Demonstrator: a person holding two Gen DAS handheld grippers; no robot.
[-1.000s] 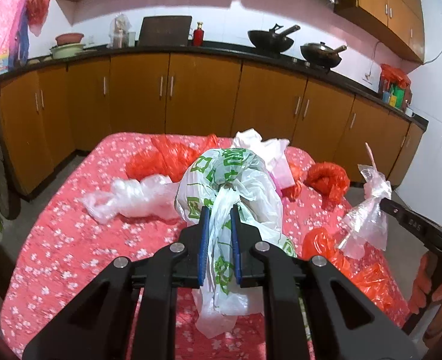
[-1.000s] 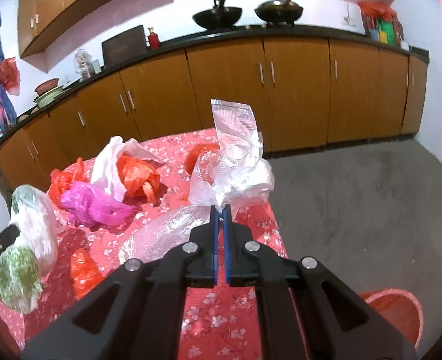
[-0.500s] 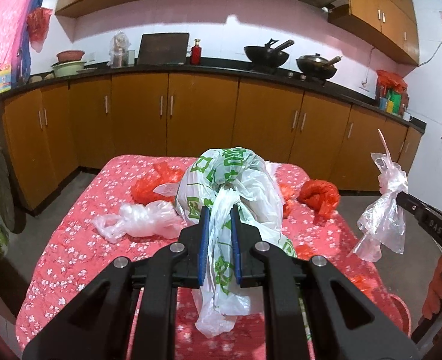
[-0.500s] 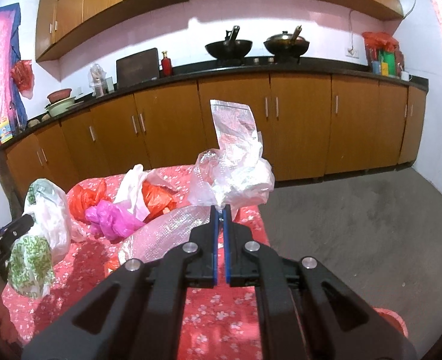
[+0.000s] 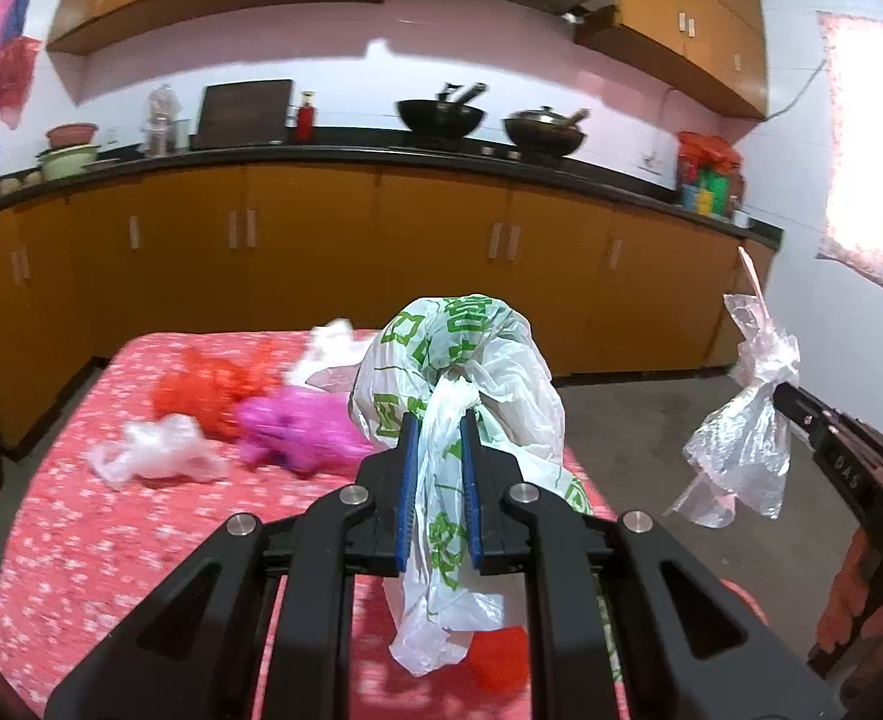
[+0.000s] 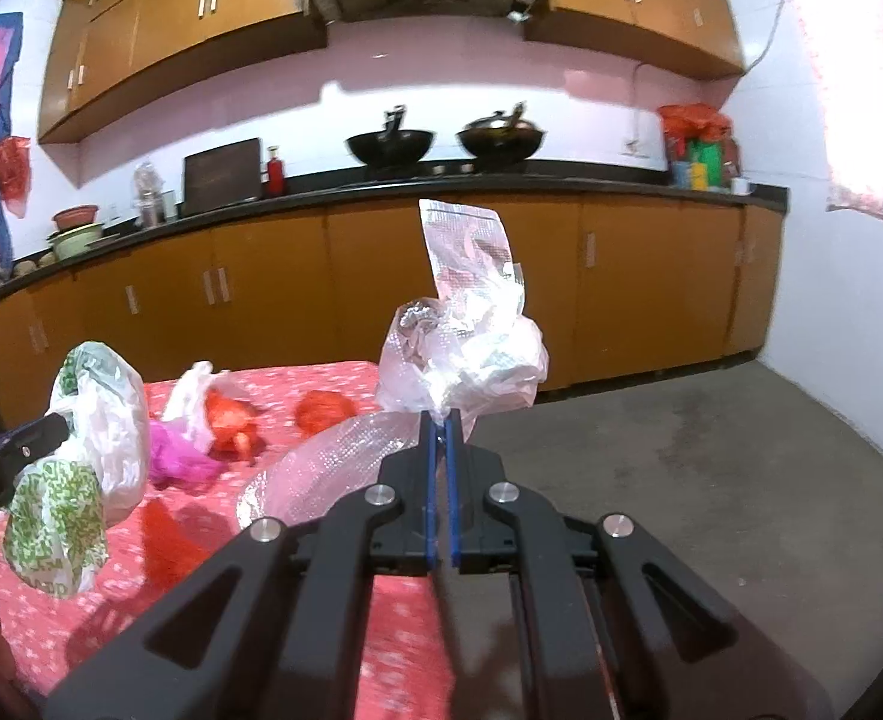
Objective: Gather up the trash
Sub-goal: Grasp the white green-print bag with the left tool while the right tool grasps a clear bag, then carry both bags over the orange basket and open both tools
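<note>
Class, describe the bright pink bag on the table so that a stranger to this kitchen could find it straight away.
Start at the table with the red flowered cloth, in front of the long run of wooden cabinets. Among the crumpled bags lying on it, find the magenta bag: it lies between a red bag and a clear one, the only pink bag there.

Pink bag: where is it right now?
The pink bag lies on the red floral table, left of centre in the left wrist view, between the red bag and the held green-printed bag.
</note>
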